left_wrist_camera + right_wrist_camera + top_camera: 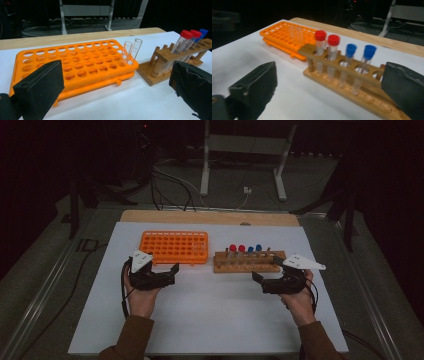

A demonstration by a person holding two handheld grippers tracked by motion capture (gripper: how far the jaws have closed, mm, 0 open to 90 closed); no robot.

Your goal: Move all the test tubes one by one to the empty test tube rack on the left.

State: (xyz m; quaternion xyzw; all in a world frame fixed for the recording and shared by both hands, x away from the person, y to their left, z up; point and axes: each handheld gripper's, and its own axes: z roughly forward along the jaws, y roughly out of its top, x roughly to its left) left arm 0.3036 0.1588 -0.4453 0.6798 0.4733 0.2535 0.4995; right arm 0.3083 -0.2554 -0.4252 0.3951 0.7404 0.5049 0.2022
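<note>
An orange tube rack point(174, 247) point(75, 65) lies at the back left of the white tabletop point(210, 310). Two clear glass tubes point(136, 48) stand uncapped in its right end. To its right is a wooden rack point(247, 265) point(352, 72) holding two red-capped tubes point(320, 35) and two blue-capped tubes point(351, 50). My left gripper point(174, 273) point(115, 87) hovers just in front of the orange rack, open, nothing between its jaws. My right gripper point(257, 281) point(329, 90) sits in front of the wooden rack's right end, open as well, holding nothing.
A wooden board edge point(210, 216) runs behind the white top. Beyond it stands a metal frame point(245, 150) with cables on the floor. Bare white surface spreads in front of both racks, between the person's forearms.
</note>
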